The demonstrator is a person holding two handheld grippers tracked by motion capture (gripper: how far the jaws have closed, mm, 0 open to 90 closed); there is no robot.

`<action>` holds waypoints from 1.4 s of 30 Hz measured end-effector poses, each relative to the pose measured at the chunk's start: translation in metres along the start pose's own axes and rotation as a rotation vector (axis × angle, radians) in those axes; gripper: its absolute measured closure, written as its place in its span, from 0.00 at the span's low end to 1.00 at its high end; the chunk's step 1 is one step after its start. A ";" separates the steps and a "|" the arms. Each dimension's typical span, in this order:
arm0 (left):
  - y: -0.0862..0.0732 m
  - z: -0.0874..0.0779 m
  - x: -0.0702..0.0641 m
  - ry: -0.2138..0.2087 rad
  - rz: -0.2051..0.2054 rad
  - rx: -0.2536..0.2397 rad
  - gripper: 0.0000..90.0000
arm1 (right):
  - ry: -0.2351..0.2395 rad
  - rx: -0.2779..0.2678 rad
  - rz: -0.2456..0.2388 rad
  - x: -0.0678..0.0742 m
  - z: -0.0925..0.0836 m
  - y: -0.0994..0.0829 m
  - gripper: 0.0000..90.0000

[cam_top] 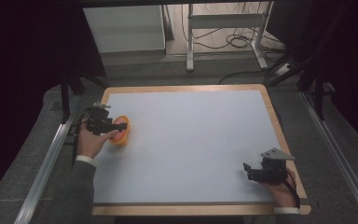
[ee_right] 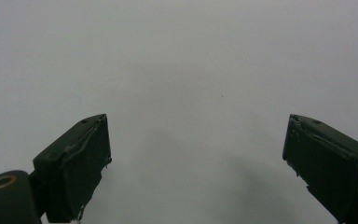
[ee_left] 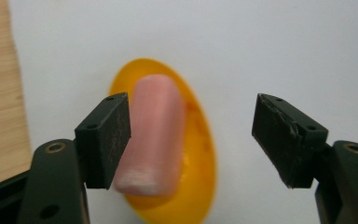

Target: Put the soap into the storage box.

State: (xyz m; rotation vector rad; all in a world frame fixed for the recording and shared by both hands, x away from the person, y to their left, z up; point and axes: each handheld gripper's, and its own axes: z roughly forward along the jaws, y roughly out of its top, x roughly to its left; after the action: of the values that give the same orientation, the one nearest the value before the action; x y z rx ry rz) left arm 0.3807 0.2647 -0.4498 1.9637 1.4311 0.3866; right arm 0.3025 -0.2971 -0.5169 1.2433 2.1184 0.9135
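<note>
High view: left gripper [cam_top: 114,126] over orange dish [cam_top: 121,131] at the table's [cam_top: 191,140] 9 o'clock edge; right gripper [cam_top: 251,171] at 4 o'clock. Left gripper view: jaws wide apart, gripping nothing; pink cylinder [ee_left: 151,135] lying in the dish beside one jaw. Right gripper view: jaws spread wide, empty, above bare white surface.

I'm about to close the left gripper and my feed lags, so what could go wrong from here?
1. The pink sausage-like piece sits hard against one jaw of the left gripper, the other jaw far off. Closing may shove it sideways instead of clamping it.
2. It lies on a small orange dish that could skid or tip on the smooth white table.
3. The dish is near the table's left edge; a push that way might send it off.
</note>
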 end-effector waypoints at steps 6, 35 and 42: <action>-0.009 -0.004 -0.017 -0.059 0.037 -0.017 0.31 | 0.001 0.004 -0.005 0.001 0.001 0.000 0.08; -0.097 0.023 -0.061 -0.210 0.123 0.008 0.31 | -0.007 -0.013 -0.012 0.003 -0.003 0.002 0.08; -0.101 0.022 -0.059 -0.210 0.114 0.007 0.30 | 0.037 -0.054 0.009 0.005 -0.009 0.008 0.08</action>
State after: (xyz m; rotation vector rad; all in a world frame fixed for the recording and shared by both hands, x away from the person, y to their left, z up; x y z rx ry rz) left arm 0.2993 0.2208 -0.5245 2.0319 1.1934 0.2179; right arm 0.2979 -0.2929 -0.5056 1.2182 2.1040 0.9990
